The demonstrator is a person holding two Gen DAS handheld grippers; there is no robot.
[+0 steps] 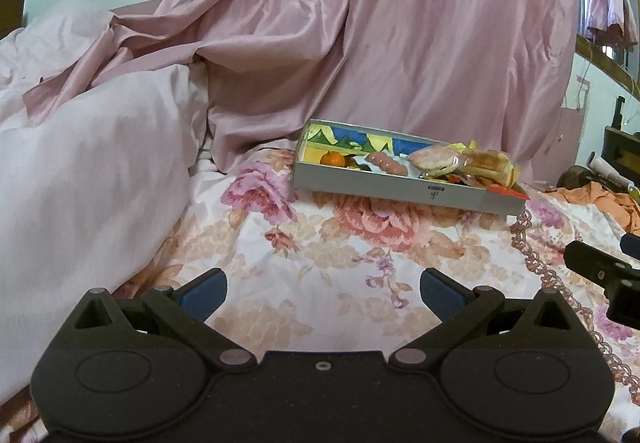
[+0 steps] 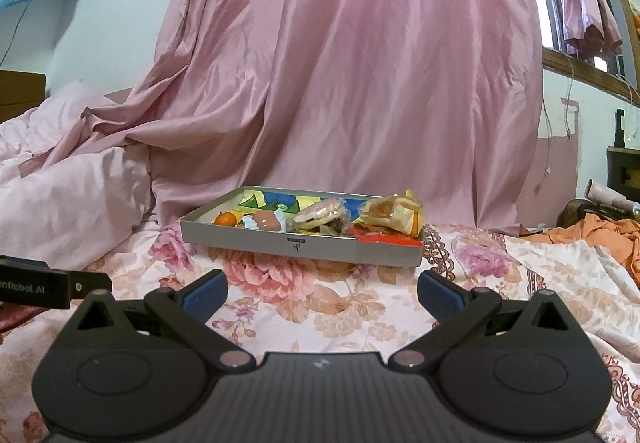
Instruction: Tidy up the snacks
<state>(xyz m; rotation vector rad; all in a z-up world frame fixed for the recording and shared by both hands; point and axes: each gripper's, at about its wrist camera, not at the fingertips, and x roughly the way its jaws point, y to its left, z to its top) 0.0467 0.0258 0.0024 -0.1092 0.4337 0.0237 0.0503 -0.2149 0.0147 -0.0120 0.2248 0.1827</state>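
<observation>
A shallow grey tray [image 1: 400, 191] [image 2: 248, 239] lies on a floral bedspread ahead of both grippers. It holds an orange fruit [image 1: 333, 159] [image 2: 225, 219], a pink sausage pack [image 1: 386, 163] [image 2: 267, 221], a wrapped round pastry [image 1: 434, 159] [image 2: 318, 213] and wrapped bread [image 1: 486, 163] [image 2: 394, 217] at its right end. My left gripper [image 1: 323, 293] is open and empty, well short of the tray. My right gripper [image 2: 322, 293] is open and empty, also short of the tray. Each gripper's body shows at the edge of the other's view.
A pink satin curtain [image 2: 360, 83] hangs behind the tray. A bunched pale duvet [image 1: 88, 171] rises at the left. Orange cloth [image 2: 600, 231] and clutter lie at the right. The floral bedspread [image 2: 328, 307] stretches between grippers and tray.
</observation>
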